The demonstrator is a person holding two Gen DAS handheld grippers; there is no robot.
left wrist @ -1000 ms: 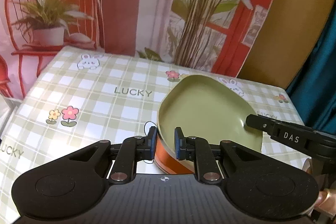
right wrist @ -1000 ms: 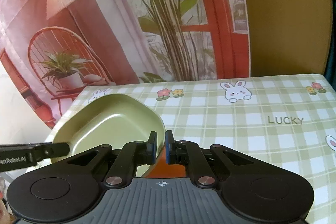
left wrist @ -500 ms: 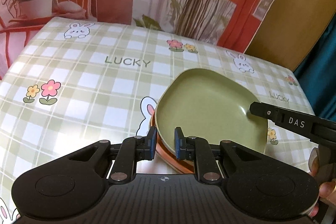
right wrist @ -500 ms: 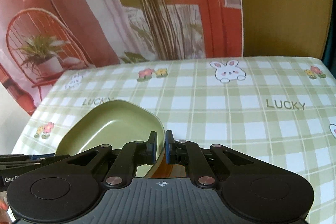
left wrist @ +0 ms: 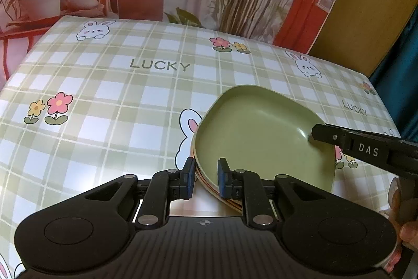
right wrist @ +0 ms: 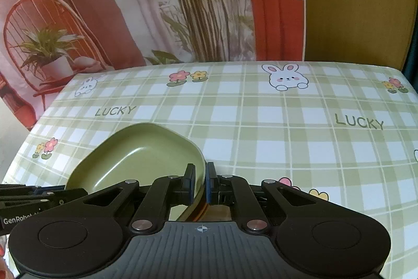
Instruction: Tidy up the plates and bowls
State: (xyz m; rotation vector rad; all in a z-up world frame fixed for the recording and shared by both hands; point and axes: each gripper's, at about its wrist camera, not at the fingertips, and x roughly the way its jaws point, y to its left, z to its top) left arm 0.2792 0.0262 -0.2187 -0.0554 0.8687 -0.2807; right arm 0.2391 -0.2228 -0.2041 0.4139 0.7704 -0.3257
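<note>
we look down along each gripper's fingers, close over the table (left wrist: 109,122); both views share the green plate (left wrist: 261,137) (right wrist: 141,156).

The checked tablecloth (left wrist: 109,96) carries the word "LUCKY" printed in grey-green capitals, twice in each wrist view. In the left wrist view, the right gripper (left wrist: 317,134) reaching in from the side bears "DAS" in white letters. In the right wrist view, the left gripper (right wrist: 39,196) shows "GenRobot", its ending cut off.
</note>
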